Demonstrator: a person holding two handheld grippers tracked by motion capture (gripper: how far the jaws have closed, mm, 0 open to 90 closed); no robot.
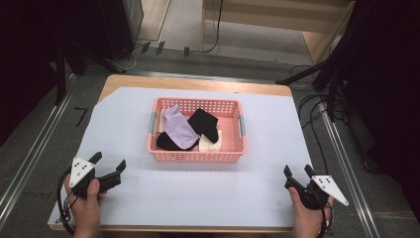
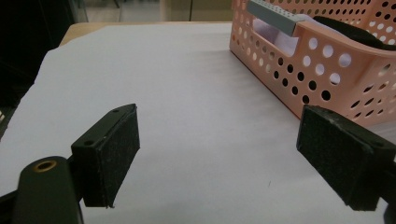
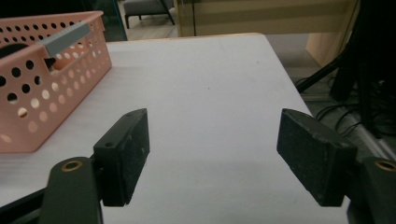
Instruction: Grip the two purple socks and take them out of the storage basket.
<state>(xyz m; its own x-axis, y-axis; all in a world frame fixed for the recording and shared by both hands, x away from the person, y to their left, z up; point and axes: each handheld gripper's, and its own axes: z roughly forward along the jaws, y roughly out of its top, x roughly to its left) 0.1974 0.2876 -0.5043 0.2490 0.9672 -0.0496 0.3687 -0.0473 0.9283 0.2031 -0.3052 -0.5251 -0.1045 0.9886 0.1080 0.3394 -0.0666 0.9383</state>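
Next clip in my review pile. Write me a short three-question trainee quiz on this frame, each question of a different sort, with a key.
1. True or false: the left hand-held gripper holds a sock.
2. Multiple choice: where does the lilac sock lie? A) on the white table cover, B) in the pink basket, partly over a black sock, C) between the right hand-held gripper's jaws.
3. Fill in: the jaws of the right hand-held gripper are ____.

Key: 1 false, its jaws stand apart over the white table cover with nothing between them; 2 B; 3 open.
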